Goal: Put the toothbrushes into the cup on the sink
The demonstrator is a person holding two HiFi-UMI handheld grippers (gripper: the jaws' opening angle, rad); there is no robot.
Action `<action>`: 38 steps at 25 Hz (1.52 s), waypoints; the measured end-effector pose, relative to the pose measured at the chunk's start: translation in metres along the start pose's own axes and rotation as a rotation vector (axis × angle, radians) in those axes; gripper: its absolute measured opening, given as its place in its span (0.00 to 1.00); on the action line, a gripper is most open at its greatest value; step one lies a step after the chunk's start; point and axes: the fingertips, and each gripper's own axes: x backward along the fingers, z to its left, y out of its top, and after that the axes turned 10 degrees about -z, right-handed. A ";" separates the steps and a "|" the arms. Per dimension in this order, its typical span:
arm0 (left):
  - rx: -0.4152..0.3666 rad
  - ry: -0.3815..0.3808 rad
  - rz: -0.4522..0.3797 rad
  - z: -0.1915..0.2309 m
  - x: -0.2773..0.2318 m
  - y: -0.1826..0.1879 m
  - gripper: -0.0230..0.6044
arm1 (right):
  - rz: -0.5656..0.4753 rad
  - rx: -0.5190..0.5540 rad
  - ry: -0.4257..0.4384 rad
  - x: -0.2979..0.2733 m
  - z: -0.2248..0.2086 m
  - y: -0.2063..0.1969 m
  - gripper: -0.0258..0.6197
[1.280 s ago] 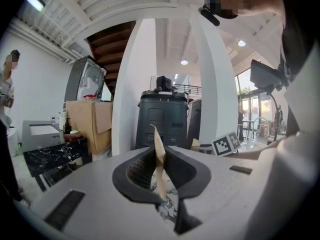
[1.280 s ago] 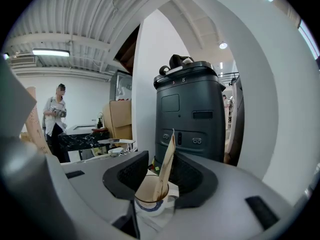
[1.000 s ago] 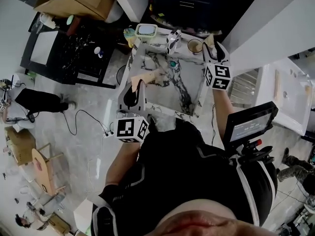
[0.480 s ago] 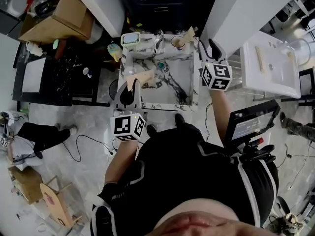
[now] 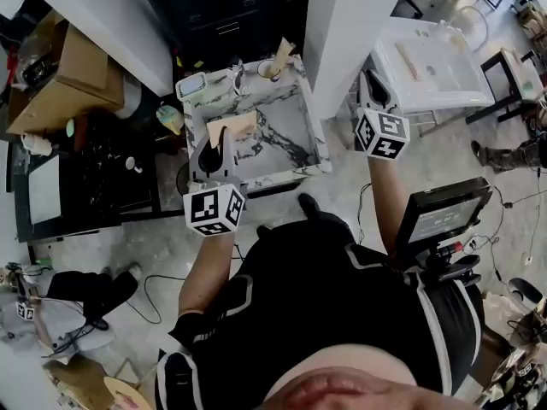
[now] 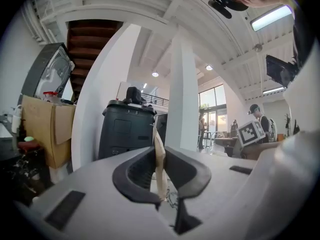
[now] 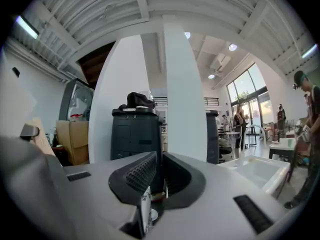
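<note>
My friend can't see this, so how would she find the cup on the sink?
Find the marble sink in the head view. The cup stands on its back rim, at the corner nearest the white pillar. Unlike the faucet beside it, it is round with a pale toothbrush sticking out.

We count two toothbrushes: one toothbrush (image 5: 232, 128) above the basin and a second toothbrush (image 5: 283, 53) standing in the cup (image 5: 268, 70). We also count one cup, one marble sink (image 5: 282, 148), one faucet (image 5: 238, 74), one white pillar (image 5: 342, 24) and one screen (image 5: 438, 213).
</note>
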 end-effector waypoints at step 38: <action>-0.073 0.127 0.078 0.004 -0.222 -0.113 0.12 | 0.143 -0.068 0.119 -0.013 -0.054 -0.050 0.09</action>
